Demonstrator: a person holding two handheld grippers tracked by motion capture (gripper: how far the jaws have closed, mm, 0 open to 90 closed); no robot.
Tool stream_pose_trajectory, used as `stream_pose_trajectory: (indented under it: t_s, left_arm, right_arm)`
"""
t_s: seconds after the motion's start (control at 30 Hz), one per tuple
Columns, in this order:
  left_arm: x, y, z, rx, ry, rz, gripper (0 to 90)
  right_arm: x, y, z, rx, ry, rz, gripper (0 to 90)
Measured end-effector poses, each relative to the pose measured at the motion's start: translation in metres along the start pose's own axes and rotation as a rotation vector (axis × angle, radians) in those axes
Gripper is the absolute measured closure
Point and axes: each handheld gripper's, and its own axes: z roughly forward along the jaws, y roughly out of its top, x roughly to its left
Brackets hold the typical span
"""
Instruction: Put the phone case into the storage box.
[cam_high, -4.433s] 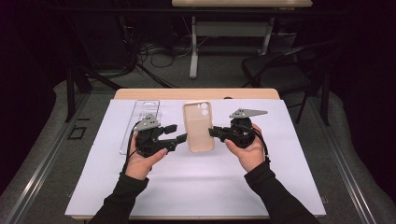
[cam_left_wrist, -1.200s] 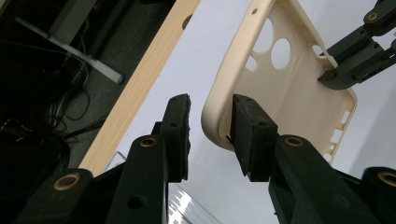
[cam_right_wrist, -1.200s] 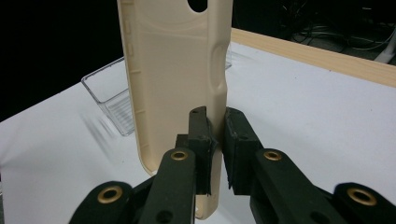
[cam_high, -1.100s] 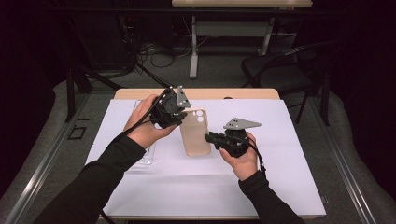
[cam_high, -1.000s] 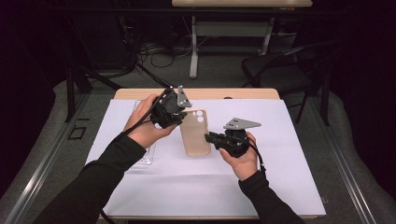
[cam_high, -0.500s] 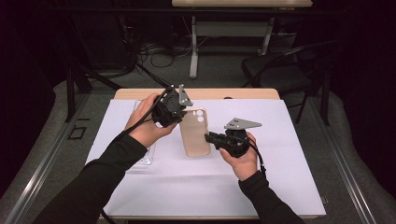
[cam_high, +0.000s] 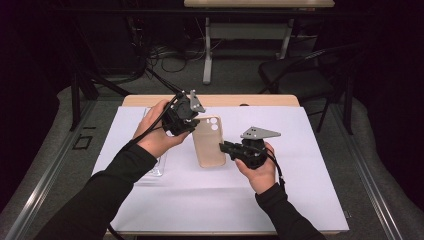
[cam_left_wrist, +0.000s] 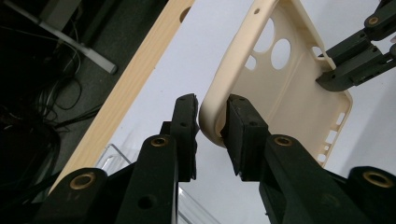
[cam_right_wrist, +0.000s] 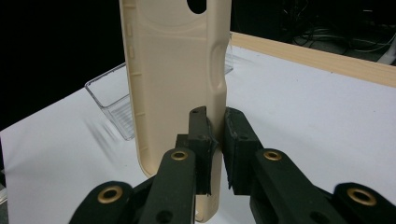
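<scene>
1. Phone case (cam_high: 209, 141), a tan one, is held between the two tools above the white sheet (cam_high: 300, 190) that covers the bench (cam_high: 220, 100).
2. Its hollow inside faces up, and its round camera holes are at the far end.
3. Left tool (cam_high: 186, 121) is at the far corner of the case. In the left gripper view its two jaws sit on both sides of that corner's edge. One jaw touches the edge and the other is a tiny bit off it, so I cannot tell if it grips hard.
4. Right tool (cam_high: 223, 147) is clamped on the long side edge of the case, near the end close to the person.
5. A clear plastic tray (cam_high: 152, 167) lies on the sheet beside the left arm.
</scene>
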Motion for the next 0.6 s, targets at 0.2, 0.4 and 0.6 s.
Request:
stream_pose_trajectory:
  t_s: [0.2, 0.4, 0.6]
  left_arm:
    - [0.0010, 0.0002, -0.0001, 0.003, -0.012, -0.006, 75.7]
    - [0.0021, 0.0004, -0.0004, 0.004, -0.017, -0.027, 78.1]
    - [0.0029, 0.0006, -0.0001, 0.008, -0.026, -0.048, 78.5]
  right_arm:
    - [0.0001, 0.0001, -0.0002, -0.002, 0.001, -0.001, 82.7]
    - [0.0004, -0.0006, -0.0002, -0.003, 0.002, -0.002, 82.7]
    - [0.0009, -0.0016, 0.0002, -0.008, 0.002, 0.008, 82.7]
